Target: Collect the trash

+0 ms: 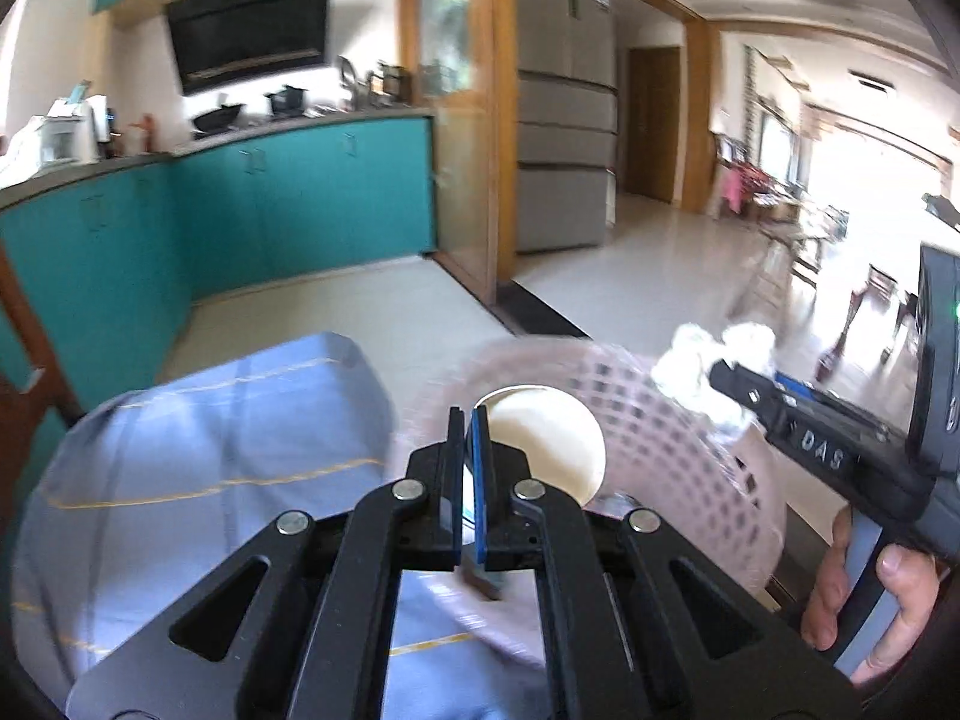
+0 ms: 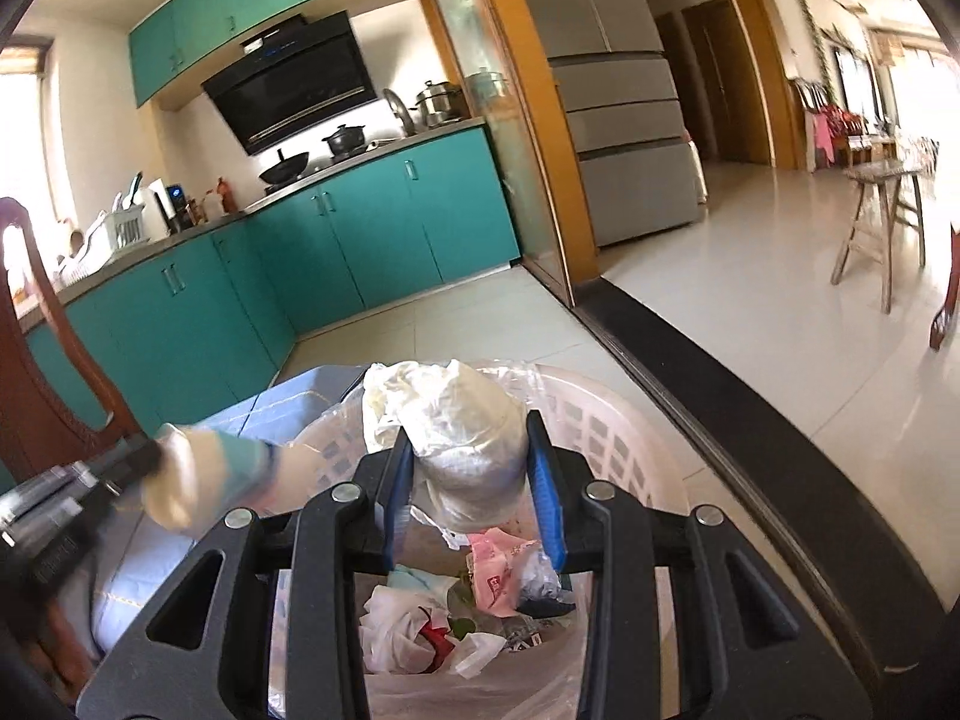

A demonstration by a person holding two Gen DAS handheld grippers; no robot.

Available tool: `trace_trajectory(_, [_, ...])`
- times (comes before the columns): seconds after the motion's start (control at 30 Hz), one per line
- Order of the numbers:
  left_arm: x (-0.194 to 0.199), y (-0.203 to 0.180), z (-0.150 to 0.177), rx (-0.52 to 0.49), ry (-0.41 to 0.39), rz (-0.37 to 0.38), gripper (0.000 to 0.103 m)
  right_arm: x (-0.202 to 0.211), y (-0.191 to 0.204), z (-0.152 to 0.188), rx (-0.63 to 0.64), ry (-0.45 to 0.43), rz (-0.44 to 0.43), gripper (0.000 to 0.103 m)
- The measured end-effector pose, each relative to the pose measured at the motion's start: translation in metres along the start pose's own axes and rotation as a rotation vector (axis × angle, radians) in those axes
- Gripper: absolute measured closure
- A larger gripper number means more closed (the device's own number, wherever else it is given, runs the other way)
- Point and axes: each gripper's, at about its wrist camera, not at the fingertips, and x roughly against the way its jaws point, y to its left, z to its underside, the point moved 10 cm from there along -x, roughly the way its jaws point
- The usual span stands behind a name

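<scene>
My right gripper point(image 2: 471, 450) is shut on a crumpled white wad of trash point(image 2: 456, 420) and holds it above the pink mesh bin point(image 2: 624, 438), which has a clear liner and several wrappers point(image 2: 468, 606) inside. My left gripper point(image 1: 469, 420) is shut on the rim of a cream paper cup point(image 1: 549, 444), held over the bin point(image 1: 690, 450). The cup also shows blurred in the right wrist view point(image 2: 204, 480). The right gripper point(image 1: 729, 381) with its wad point(image 1: 702, 360) shows in the left wrist view.
A table with a blue cloth point(image 1: 210, 456) lies left of the bin. A wooden chair back point(image 2: 42, 360) stands at far left. Teal kitchen cabinets point(image 2: 360, 228), a fridge point(image 2: 624, 120), a dark door sill point(image 2: 750, 372) and a stool point(image 2: 882, 222) lie beyond.
</scene>
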Motion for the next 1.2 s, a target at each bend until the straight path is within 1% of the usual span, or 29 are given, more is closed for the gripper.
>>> trace_trajectory(0.13, [-0.03,-0.018,0.006,-0.018,0.068,0.037,0.099,-0.003,-0.006,0.001,-0.024,0.018,0.0,0.068])
trace_trajectory(0.17, [-0.038,-0.019,0.008,-0.013,0.093,0.038,0.095,-0.005,-0.006,0.003,-0.022,0.024,0.0,0.068])
trace_trajectory(0.2, [-0.04,-0.018,0.008,-0.006,0.1,0.031,0.081,-0.006,-0.006,0.004,-0.017,0.032,0.0,0.068])
trace_trajectory(0.23, [-0.041,-0.013,0.008,0.005,0.101,0.018,0.07,-0.007,-0.006,0.004,-0.012,0.039,-0.004,0.068])
trace_trajectory(0.27, [-0.038,-0.005,0.006,0.031,0.089,-0.003,0.05,-0.008,-0.004,0.004,-0.008,0.046,-0.008,0.067])
trace_trajectory(0.3, [-0.035,0.002,0.005,0.058,0.073,-0.013,0.045,-0.011,-0.001,0.007,0.001,0.064,-0.016,0.065])
trace_trajectory(0.33, [-0.03,0.009,0.003,0.081,0.063,-0.016,0.045,-0.013,0.001,0.009,0.006,0.075,-0.016,0.064])
trace_trajectory(0.4, [-0.024,0.019,0.002,0.098,0.059,-0.024,0.042,-0.018,0.005,0.013,0.022,0.1,-0.012,0.061])
trace_trajectory(0.43, [-0.018,0.025,0.002,0.101,0.054,-0.04,0.041,-0.019,0.008,0.014,0.027,0.105,-0.011,0.06])
trace_trajectory(0.5, [-0.005,0.039,0.004,0.105,0.036,-0.087,0.029,-0.02,0.011,0.014,0.027,0.108,-0.009,0.048])
trace_trajectory(0.53, [0.002,0.045,0.006,0.107,0.028,-0.101,0.027,-0.02,0.01,0.014,0.023,0.106,-0.008,0.045])
trace_trajectory(0.6, [0.016,0.055,0.011,0.109,0.016,-0.125,0.019,-0.02,0.008,0.014,0.007,0.101,0.0,0.034])
trace_trajectory(0.63, [0.021,0.058,0.012,0.107,0.013,-0.135,0.017,-0.02,0.005,0.014,-0.007,0.101,0.008,0.032])
trace_trajectory(0.67, [0.032,0.065,0.016,0.102,0.007,-0.16,0.013,-0.02,0.003,0.015,-0.019,0.099,0.009,0.03])
trace_trajectory(0.77, [0.058,0.081,0.021,0.101,-0.004,-0.222,0.008,-0.011,-0.001,0.015,-0.055,0.062,0.012,0.024])
trace_trajectory(0.8, [0.07,0.087,0.023,0.108,-0.003,-0.245,0.005,-0.003,0.002,0.015,-0.041,0.041,0.015,0.021])
trace_trajectory(0.87, [0.091,0.095,0.026,0.115,0.003,-0.265,0.003,0.014,0.017,0.018,0.016,0.029,0.006,0.016])
trace_trajectory(0.93, [0.115,0.101,0.029,0.098,0.004,-0.291,0.003,0.046,0.035,0.028,0.088,0.02,0.016,0.012])
trace_trajectory(1.0, [0.139,0.105,0.029,0.077,-0.006,-0.317,0.003,0.084,0.056,0.032,0.12,0.0,0.008,0.004])
trace_trajectory(1.07, [0.163,0.107,0.027,0.071,-0.03,-0.336,0.003,0.108,0.072,0.028,0.157,-0.013,0.006,0.003])
trace_trajectory(1.2, [0.213,0.106,0.019,0.078,-0.091,-0.338,0.003,0.153,0.098,0.015,0.243,-0.058,0.068,0.003])
